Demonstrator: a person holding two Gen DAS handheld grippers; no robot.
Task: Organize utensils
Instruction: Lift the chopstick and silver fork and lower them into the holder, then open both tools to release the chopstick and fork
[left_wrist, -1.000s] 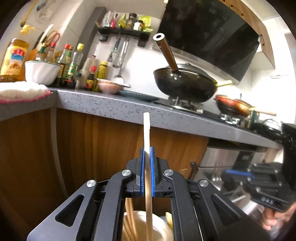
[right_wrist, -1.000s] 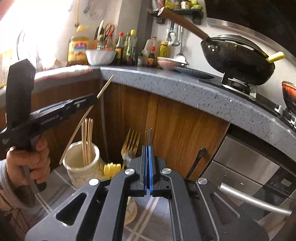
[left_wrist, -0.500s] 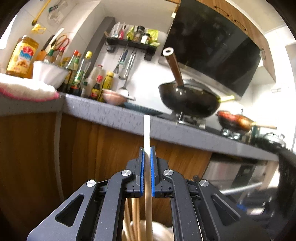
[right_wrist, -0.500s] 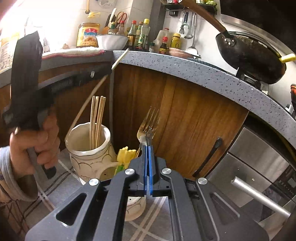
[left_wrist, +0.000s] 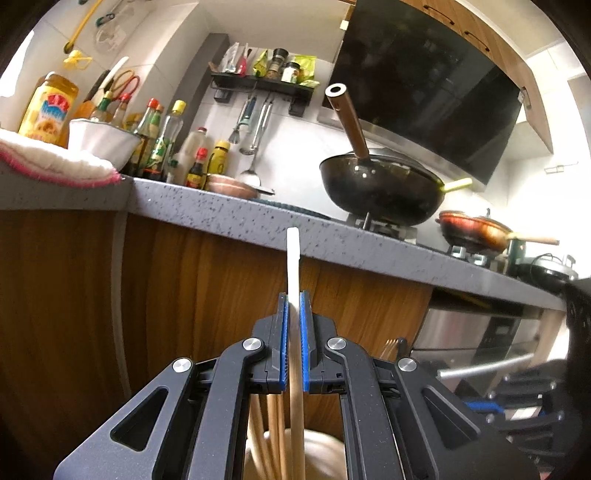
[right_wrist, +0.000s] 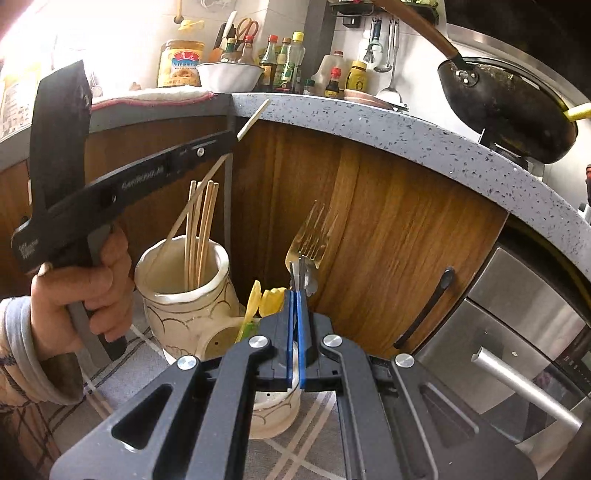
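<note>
Chopstick (left_wrist: 293, 266) stands pinched between the left gripper (left_wrist: 294, 314) pads, its lower end inside the cream jar (right_wrist: 184, 295); the right gripper (right_wrist: 296, 306) clamps a fork (right_wrist: 312, 240) just beside that jar.

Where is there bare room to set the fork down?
Bare striped cloth lies right of the short holder, toward the oven. The tall holder is crowded with chopsticks, the left claw above it. The right claw grips the fork.
</note>
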